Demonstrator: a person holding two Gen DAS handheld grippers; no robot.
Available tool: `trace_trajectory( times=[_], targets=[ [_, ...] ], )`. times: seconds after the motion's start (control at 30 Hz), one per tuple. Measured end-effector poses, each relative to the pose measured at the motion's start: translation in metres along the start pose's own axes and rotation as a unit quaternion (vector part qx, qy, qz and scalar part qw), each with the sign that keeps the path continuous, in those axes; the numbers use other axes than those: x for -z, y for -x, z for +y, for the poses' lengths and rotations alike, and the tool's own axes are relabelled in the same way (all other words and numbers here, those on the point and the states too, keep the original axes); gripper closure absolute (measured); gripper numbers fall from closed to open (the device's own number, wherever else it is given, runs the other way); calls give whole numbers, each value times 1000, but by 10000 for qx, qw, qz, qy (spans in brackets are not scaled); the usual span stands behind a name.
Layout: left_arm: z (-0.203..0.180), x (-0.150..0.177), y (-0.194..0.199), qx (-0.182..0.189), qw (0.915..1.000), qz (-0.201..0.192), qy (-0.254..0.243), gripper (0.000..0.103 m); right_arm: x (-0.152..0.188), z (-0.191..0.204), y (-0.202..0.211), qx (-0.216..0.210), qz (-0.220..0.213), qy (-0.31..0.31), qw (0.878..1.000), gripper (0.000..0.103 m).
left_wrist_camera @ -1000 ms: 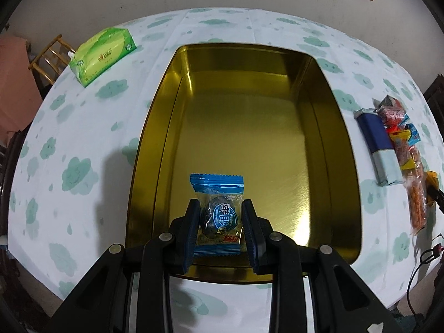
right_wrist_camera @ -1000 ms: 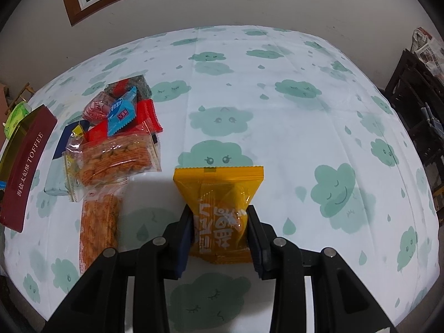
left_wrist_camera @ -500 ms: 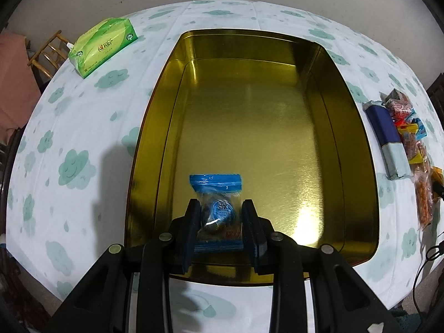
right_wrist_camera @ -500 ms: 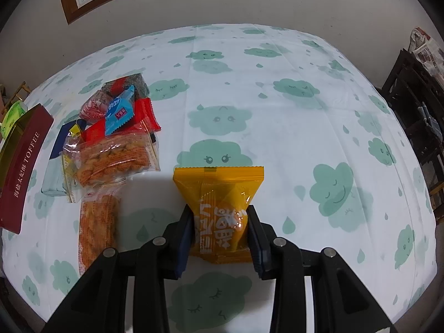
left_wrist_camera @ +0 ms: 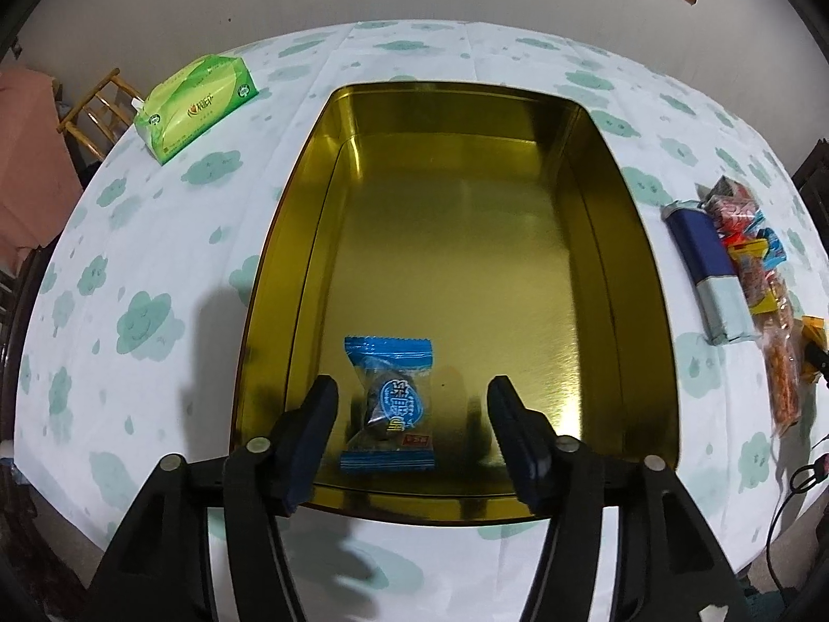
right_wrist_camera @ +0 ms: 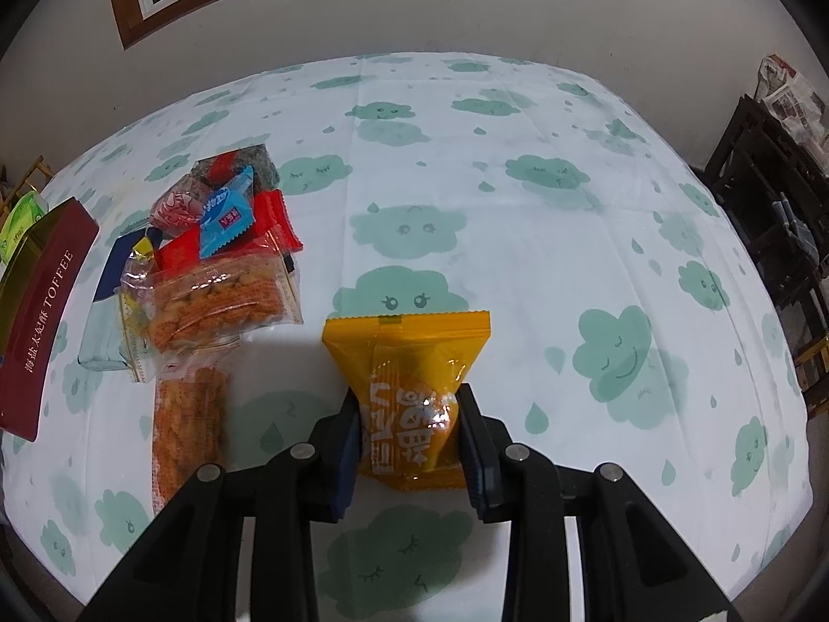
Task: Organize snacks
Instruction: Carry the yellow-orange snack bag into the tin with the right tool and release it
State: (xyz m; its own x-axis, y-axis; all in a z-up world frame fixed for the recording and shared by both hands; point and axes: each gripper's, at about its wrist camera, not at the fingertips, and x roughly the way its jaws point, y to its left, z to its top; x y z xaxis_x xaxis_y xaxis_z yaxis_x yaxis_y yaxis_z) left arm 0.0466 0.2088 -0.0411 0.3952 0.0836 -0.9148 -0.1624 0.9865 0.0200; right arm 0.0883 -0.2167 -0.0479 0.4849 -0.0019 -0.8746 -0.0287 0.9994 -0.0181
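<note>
item: gold tin (left_wrist_camera: 642, 280), open, standing on the bench (left_wrist_camera: 155, 238) under a cloud-print cloth; its floor is bare but for one entry. item: blue-wrapped snack (left_wrist_camera: 389, 407), lying flat on the tin floor near the tin's near-left corner, between the left tongs (left_wrist_camera: 412, 427), whose jaws have just been opening and now stand released, clear of the wrapper on both sides. item: orange packet (right_wrist_camera: 409, 389), clenched at its lower half by the right tongs (right_wrist_camera: 409, 438), its upper seam free above the cloth. item: snack pile (right_wrist_camera: 217, 254), mixed wrappers heaped toward the bench's left edge in the right view, beside a maroon toffee lid (right_wrist_camera: 41, 311); a blue bar (left_wrist_camera: 710, 269) lies between pile and tin. item: green tissue pack (left_wrist_camera: 197, 101), far-left corner, not part of the sort. handling note, judged: the deposit looks done; the left tongs should lift straight up before swinging off, so neither pad drags the wrapper or knocks the near wall. the orange packet is best carried over the tin's rim with clearance and set beside the blue one, not on it, keeping the grip firm until it rests on the floor.
</note>
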Motion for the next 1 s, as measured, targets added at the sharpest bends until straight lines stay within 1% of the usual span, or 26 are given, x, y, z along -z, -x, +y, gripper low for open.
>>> trace_trajectory(
  times=[0.17, 0.23, 0.27, 0.37, 0.47, 0.63, 0.73, 0.8, 0.9, 1.0],
  targets=[
    [-3, 1, 10, 30, 9998, -192, 7, 36, -3, 5, 9, 124, -140, 23, 9998, 70],
    [-4, 2, 14, 59, 9996, -267, 30, 35, -5, 8, 15, 161, -212, 57, 9996, 70],
    [-4, 2, 16, 72, 9995, -296, 54, 33, -6, 9, 18, 151, -246, 58, 9996, 70],
    [-5, 2, 20, 48, 9992, -379, 68, 33, -11, 14, 28, 85, -352, 77, 9993, 70],
    [-7, 2, 25, 69, 9990, -431, 42, 30, -15, 26, 41, -51, -513, 121, 9986, 70],
    [-6, 2, 37, 9, 9981, -614, 57, 26, -22, 63, 59, -416, -682, 385, 9961, 70],
    [-2, 4, 43, 49, 9976, -675, 141, 22, -24, 89, 65, -666, -710, 578, 9936, 70],
    [4, 5, 47, 46, 9971, -728, 224, 22, -26, 109, 68, -878, -698, 733, 9910, 70],
    [18, 6, 52, -65, 9960, -801, 381, 20, -26, 139, 72, -1125, -667, 962, 9867, 70],
    [30, 7, 55, -167, 9951, -830, 508, 20, -27, 169, 71, -1445, -548, 1102, 9818, 70]
  ],
)
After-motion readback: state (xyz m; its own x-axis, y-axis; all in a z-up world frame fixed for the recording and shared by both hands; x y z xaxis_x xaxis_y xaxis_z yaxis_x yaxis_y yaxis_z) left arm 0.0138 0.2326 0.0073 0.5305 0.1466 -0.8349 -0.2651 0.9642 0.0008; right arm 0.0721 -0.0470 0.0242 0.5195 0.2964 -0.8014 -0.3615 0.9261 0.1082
